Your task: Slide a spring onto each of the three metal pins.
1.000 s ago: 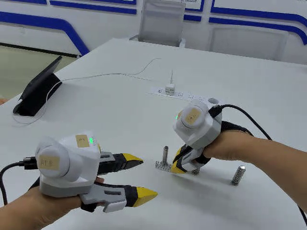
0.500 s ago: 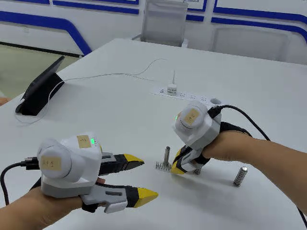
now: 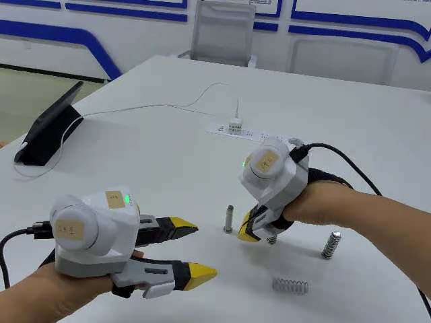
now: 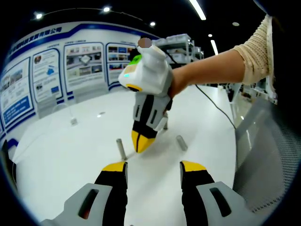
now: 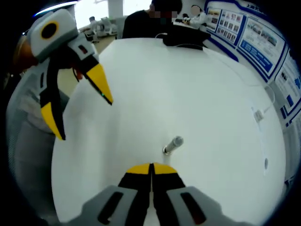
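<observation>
On the white table [image 3: 135, 168], entries in order of use. Item one, the right gripper [image 3: 248, 235]: I hold it tipped steeply down among the pins. Its yellow tips are pressed together with nothing I can see between them, so I count it empty. Item two, the bare pin [image 3: 229, 219]: it stands upright with no coil, just left of those closed tips in the head view, and I judge it next to be dressed. Item three, the second pin [image 3: 271, 239]: it is mostly hidden behind the right gripper, and I cannot tell whether it carries a spring. Item four, the third pin [image 3: 330, 244]: it stands off to the right with a coil wound round its shaft, so I take it as done. Item five, the loose spring [image 3: 290, 285]: it lies on its side, nearer to me than the pins and apart from both grippers. It must be picked up before any pin can take it. Item six, the left gripper [image 3: 195, 249]: it sits low at the near left, spread wide and empty, pointing toward the pins. I keep it back, I think, to leave the right one room while staying ready to steady a pin. Sundries: a power strip [image 3: 242, 131] with its cable [image 3: 155, 105], a dark tablet [image 3: 47, 124] at far left and a chair [image 3: 222, 30] beyond, all well clear of the work.
</observation>
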Motion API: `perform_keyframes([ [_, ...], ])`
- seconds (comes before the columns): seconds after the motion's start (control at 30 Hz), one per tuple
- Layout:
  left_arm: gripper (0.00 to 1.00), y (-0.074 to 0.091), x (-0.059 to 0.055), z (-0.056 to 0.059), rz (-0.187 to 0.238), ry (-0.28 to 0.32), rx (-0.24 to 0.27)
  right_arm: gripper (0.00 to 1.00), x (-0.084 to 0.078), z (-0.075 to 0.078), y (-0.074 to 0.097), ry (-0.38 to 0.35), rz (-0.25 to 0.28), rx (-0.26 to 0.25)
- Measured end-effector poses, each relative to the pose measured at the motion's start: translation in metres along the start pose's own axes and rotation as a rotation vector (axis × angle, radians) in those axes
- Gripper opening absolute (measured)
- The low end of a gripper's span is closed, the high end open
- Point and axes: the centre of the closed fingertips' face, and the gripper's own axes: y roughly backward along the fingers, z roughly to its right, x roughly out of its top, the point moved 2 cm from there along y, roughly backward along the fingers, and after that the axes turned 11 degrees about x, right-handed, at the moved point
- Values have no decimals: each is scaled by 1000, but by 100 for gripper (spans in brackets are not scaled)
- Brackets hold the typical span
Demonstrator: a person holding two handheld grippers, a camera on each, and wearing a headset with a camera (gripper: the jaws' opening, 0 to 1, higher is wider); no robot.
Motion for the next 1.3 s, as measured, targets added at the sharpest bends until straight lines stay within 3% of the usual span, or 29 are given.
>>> perform_keyframes([
  [0.8, 46, -2, 5, 1, 7, -9, -15, 3, 8, -14, 21, 34, 37, -21],
  [1.3, 46, -4, 9, 5, 12, -14, -21, 7, -7, -31, 36, 6, 65, -21],
])
